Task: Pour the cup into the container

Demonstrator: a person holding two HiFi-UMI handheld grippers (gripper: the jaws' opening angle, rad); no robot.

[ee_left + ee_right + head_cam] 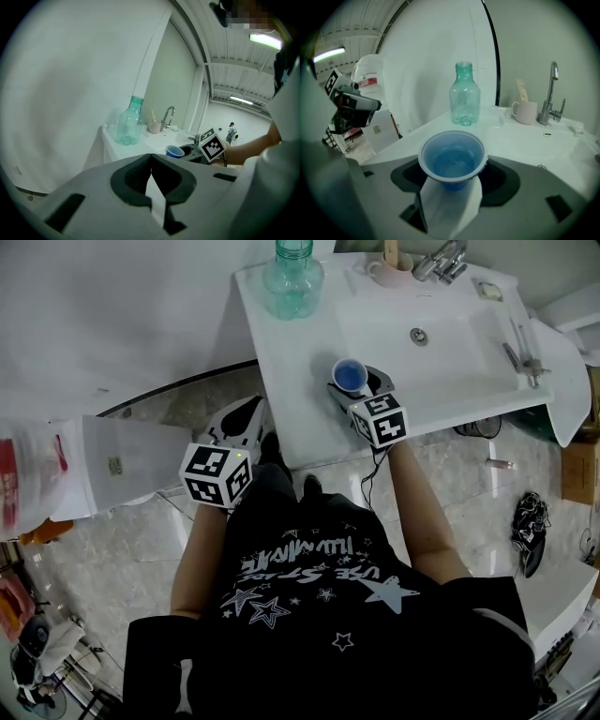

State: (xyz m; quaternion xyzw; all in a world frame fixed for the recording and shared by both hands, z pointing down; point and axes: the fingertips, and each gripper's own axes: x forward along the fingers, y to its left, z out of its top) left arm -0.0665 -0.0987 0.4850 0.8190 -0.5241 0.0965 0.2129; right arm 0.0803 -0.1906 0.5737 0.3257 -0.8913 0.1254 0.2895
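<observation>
Left gripper (151, 158): jaws pressed together, nothing between them. It's parked off the front edge of the counter (302, 423), well clear of the work. Leave it there, or bring it in to steady the target during the pour.

Bottle (293, 277): clear teal plastic, upright, no cap, at the back left of the counter. I take this as the container. The neck is narrow, so it's a small target.

Cup (452, 159): blue plastic with liquid in it, upright near the counter's front edge, well apart from the bottle. It sits between the jaws of the right gripper (359, 384). The jaws are spread either side of it and I see no clear squeeze on the wall.

To do it well:
- Close just below the rim and gently, since the thin wall will probably buckle and slop.
- Lift level and carry it back-left to the bottle.
- Get the lip right over the mouth before rolling the wrist.
- Tip slowly for a thin stream.

Mug (392, 273) and faucet (441, 261) sit to the right, off the path. The sink basin (455, 348) is a handy place for any spill.
</observation>
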